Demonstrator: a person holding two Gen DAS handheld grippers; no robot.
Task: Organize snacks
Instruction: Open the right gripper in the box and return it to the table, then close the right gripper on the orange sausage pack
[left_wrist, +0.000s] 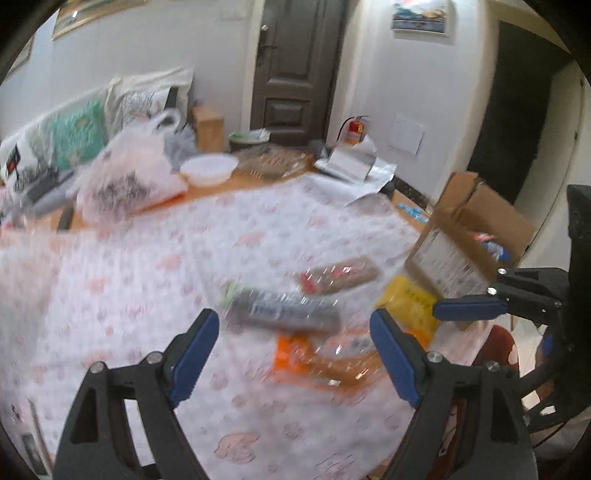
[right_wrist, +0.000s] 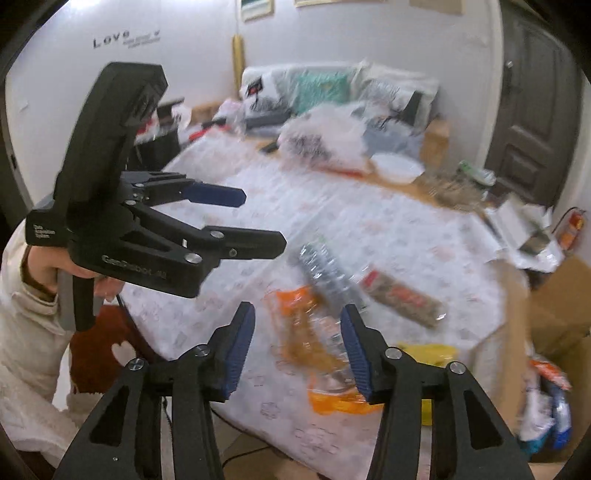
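Both frames are motion-blurred; detail on the packets is poor.

Left gripper (left_wrist: 293, 356): jaws wide apart, nothing between the pads. Right gripper (right_wrist: 297, 352): jaws part-open, also empty, pads clear of everything.

Four snack packets lie loose near the near-right corner of the table, on the white patterned tablecloth (left_wrist: 147, 266):
- silver-grey packet (left_wrist: 284, 312), long and narrow, just beyond the left gripper's fingertips; its long axis runs roughly crosswise to the left gripper.
- orange packet (right_wrist: 317, 354), partly clear wrap, directly ahead of the right gripper and seen between its fingers, long axis running roughly away from it. It touches or slightly underlaps the silver-grey one; cannot tell which.
- brown-and-red bar packet (right_wrist: 402, 299), farther and to the right, lying diagonally, apart from the others.
- yellow packet (left_wrist: 410, 306) at the table's right edge, beside the open cardboard box (left_wrist: 476, 236).

Judgement: the right gripper is better lined up on the orange packet, the left on the silver-grey one. The box, standing off the right edge with packets already inside, looks like the destination.

In the way: little. The two grippers are close together, so crossing paths is the main risk. The white bowl (left_wrist: 208, 168) and plastic bag (left_wrist: 129, 177) sit at the far side, well clear.
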